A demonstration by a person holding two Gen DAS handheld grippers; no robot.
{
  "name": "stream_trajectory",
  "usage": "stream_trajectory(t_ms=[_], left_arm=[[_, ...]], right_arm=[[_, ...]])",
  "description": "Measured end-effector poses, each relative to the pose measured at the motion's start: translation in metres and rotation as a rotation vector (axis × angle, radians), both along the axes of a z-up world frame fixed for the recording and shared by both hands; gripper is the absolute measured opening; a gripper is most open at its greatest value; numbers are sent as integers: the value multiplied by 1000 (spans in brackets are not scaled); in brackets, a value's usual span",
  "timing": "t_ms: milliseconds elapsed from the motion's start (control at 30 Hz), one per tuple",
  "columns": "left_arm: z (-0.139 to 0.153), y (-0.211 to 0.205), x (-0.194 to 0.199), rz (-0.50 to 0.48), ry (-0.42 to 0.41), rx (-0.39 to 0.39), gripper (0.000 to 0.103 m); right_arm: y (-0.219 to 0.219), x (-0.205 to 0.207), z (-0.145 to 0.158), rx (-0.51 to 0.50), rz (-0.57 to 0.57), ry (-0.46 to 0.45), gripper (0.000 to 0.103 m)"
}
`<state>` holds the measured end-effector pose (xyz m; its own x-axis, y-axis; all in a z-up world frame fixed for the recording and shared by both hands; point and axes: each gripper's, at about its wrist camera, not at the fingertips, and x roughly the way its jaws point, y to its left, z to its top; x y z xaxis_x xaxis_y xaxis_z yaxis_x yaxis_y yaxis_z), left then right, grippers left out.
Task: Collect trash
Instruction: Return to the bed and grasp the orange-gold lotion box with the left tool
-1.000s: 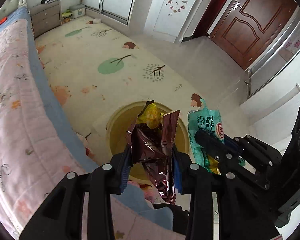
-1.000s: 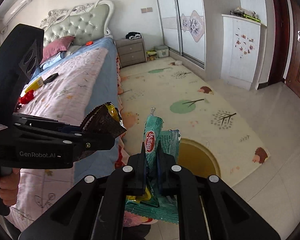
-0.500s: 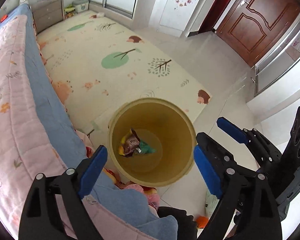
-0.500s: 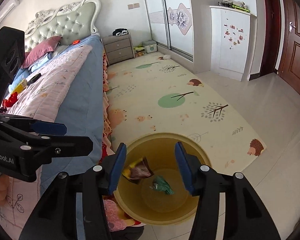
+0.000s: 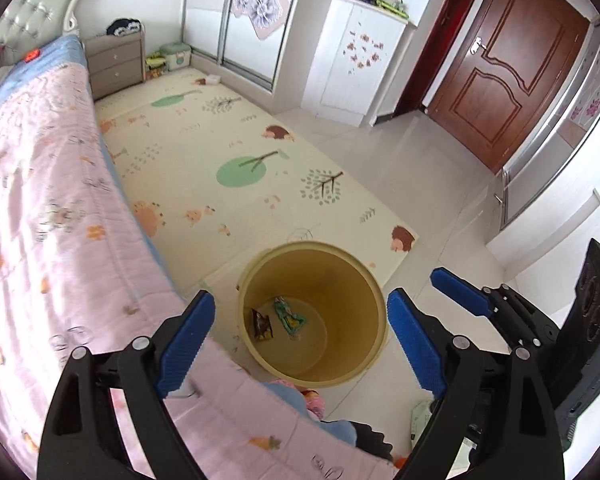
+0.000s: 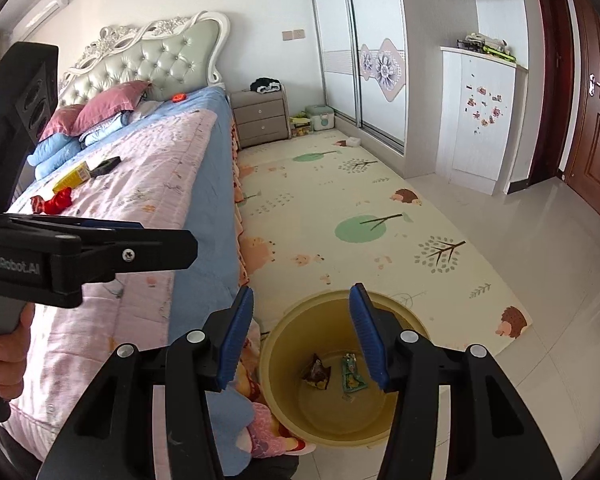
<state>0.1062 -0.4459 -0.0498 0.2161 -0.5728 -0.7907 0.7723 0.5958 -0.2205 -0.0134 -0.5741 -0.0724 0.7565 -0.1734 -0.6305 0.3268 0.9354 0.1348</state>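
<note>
Bedrm: play mat [image 5: 236, 168], tile floor [image 5: 432, 184].

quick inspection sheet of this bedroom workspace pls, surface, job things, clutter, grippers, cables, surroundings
surface: cream patterned play mat beside a pink quilted bed.
job's things: round yellow plastic bin on the floor, holding a dark brown wrapper and a teal wrapper.
clutter: red crumpled item, yellow box and black object on the bed.
grippers: left hand-held gripper open, empty; right hand-held gripper open, empty.
cables: nothing seen.
surroundings: grey nightstand, brown wooden door.
</note>
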Motion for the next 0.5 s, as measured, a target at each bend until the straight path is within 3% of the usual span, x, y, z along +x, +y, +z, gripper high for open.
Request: stream_trajectory(t_ms=[267, 500], left_arm=[[32, 82, 2, 124, -115, -51, 88], [55, 194, 9, 305, -201, -101, 90]], right_arm=[[75, 8, 37, -41, 130, -89, 50], [153, 27, 49, -4, 293, -145, 50]])
